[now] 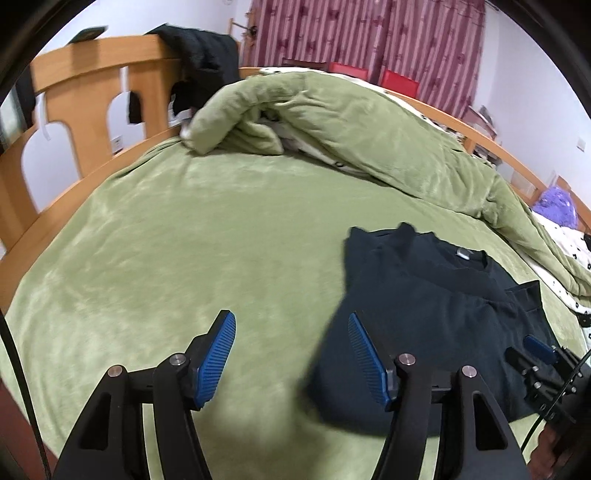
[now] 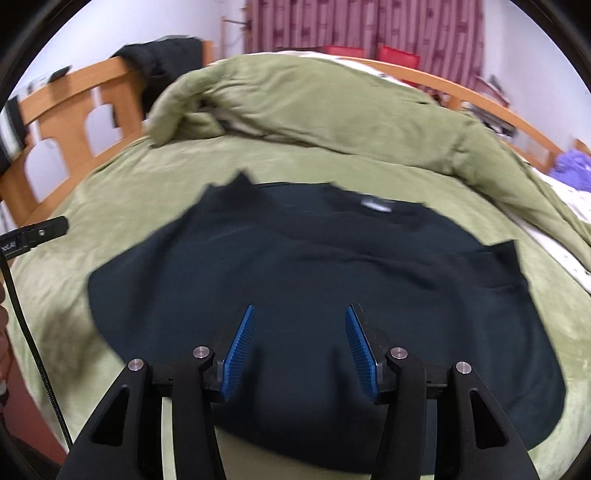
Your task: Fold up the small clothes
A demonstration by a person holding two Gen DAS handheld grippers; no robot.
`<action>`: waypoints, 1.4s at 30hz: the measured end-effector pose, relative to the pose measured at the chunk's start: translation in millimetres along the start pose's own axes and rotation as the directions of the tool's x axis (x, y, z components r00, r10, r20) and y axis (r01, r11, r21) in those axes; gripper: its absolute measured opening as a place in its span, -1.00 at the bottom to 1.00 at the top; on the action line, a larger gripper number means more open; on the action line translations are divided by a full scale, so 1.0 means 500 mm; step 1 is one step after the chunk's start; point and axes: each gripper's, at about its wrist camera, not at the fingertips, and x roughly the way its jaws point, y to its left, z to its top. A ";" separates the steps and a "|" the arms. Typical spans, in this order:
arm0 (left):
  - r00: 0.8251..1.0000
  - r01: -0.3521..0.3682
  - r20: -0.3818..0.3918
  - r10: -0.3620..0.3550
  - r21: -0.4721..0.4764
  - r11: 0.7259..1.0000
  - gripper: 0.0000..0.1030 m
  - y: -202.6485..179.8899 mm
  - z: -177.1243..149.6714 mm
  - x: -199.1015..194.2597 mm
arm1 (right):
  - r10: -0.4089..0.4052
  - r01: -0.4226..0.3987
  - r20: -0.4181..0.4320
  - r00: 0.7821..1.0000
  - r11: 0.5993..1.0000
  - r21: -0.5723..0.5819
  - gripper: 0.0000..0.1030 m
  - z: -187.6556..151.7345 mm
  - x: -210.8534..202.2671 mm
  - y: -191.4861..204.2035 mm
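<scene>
Jaws of both the left gripper [image 1: 291, 354] and right gripper [image 2: 299, 350] stand released, empty. The dark short-sleeved cotton T-shirt [image 2: 314, 266] lies spread on the green plush bedspread [image 1: 184, 240]. Its sleeves look tucked; the main folds seemingly remain.

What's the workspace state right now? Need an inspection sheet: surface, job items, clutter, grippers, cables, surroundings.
Surface: green blanket covers the bed, mostly flat.
Job's things: one dark shirt lying spread on the blanket, collar label up, sleeves partly folded in.
Clutter: bunched green duvet at the far side; dark garment hung over the wooden bed frame; purple fluffy item at the right.
Grippers: left gripper open over blanket at the shirt's edge, nothing between its fingers; right gripper open above the shirt, not pinching it.
Cables: black cable at the left edge of the right wrist view.
Surroundings: red striped curtain, white walls.
</scene>
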 end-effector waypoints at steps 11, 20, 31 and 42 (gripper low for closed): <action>0.999 -0.015 -0.031 0.013 -0.080 0.997 0.20 0.116 -0.017 -0.010 | 0.077 -0.079 -0.023 0.997 0.991 -0.110 0.27 -0.034 0.009 0.211; 1.000 -0.019 -0.022 0.016 -0.122 0.992 0.20 0.179 -0.026 -0.020 | 0.058 -0.072 -0.085 0.995 0.982 -0.175 0.28 -0.079 0.073 0.307; 1.000 -0.009 0.012 0.011 -0.201 0.979 0.20 0.221 -0.027 -0.028 | -0.134 0.108 -0.068 0.989 0.950 -0.294 0.52 -0.081 0.153 0.389; 0.996 -0.036 0.066 0.056 -0.275 0.961 0.20 0.235 -0.016 -0.048 | -0.103 0.099 -0.021 0.994 0.983 -0.157 -0.60 -0.012 0.145 0.365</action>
